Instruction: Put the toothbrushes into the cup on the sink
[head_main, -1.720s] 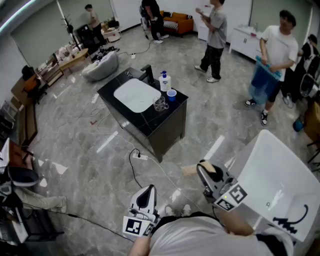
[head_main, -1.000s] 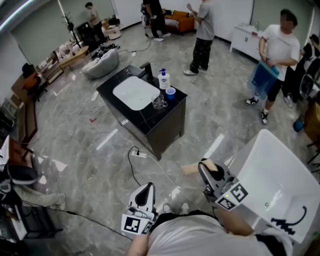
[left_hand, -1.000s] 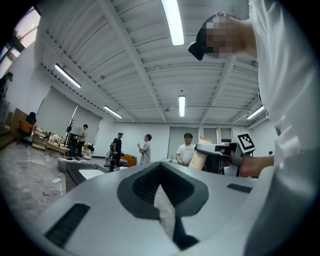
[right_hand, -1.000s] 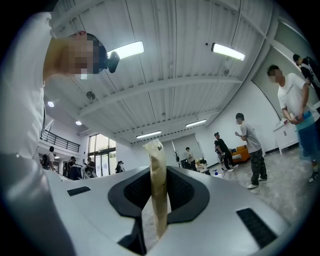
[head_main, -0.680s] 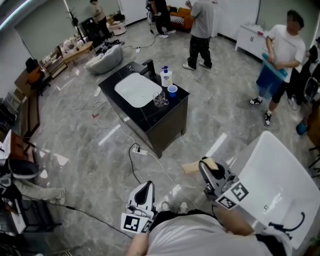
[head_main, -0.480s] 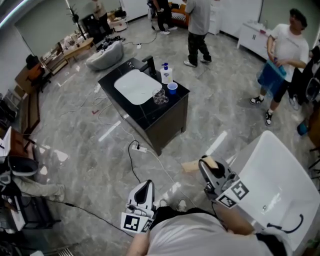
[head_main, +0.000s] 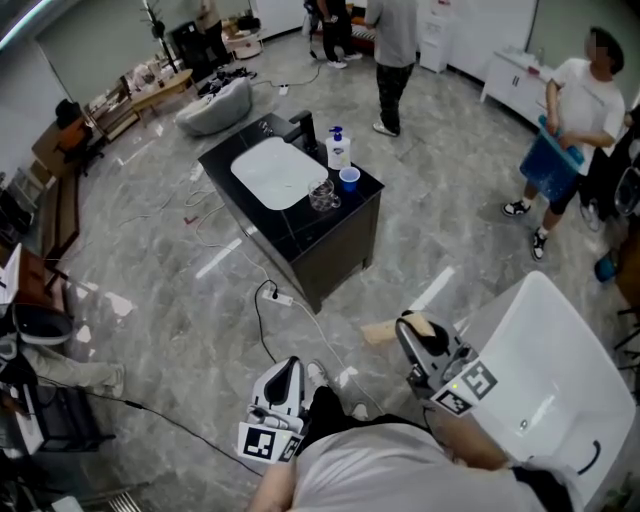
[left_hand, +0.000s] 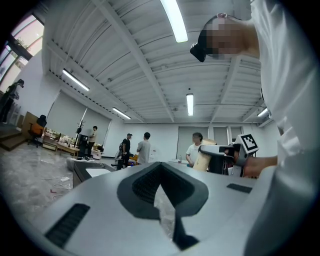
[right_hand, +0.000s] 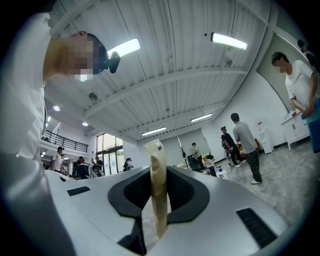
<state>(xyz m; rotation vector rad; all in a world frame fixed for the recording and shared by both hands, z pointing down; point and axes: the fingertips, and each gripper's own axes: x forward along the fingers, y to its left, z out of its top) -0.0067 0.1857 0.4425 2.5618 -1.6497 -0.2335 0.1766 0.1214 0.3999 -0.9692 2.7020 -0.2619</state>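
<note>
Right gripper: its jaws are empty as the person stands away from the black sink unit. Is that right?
No: the right gripper view shows the right gripper shut on a tan packet. The person does stand away from the sink unit.

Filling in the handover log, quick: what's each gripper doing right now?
Left gripper: closed, apparently on a thin clear wrapper.
Right gripper: closed on a tan paper packet.
</note>
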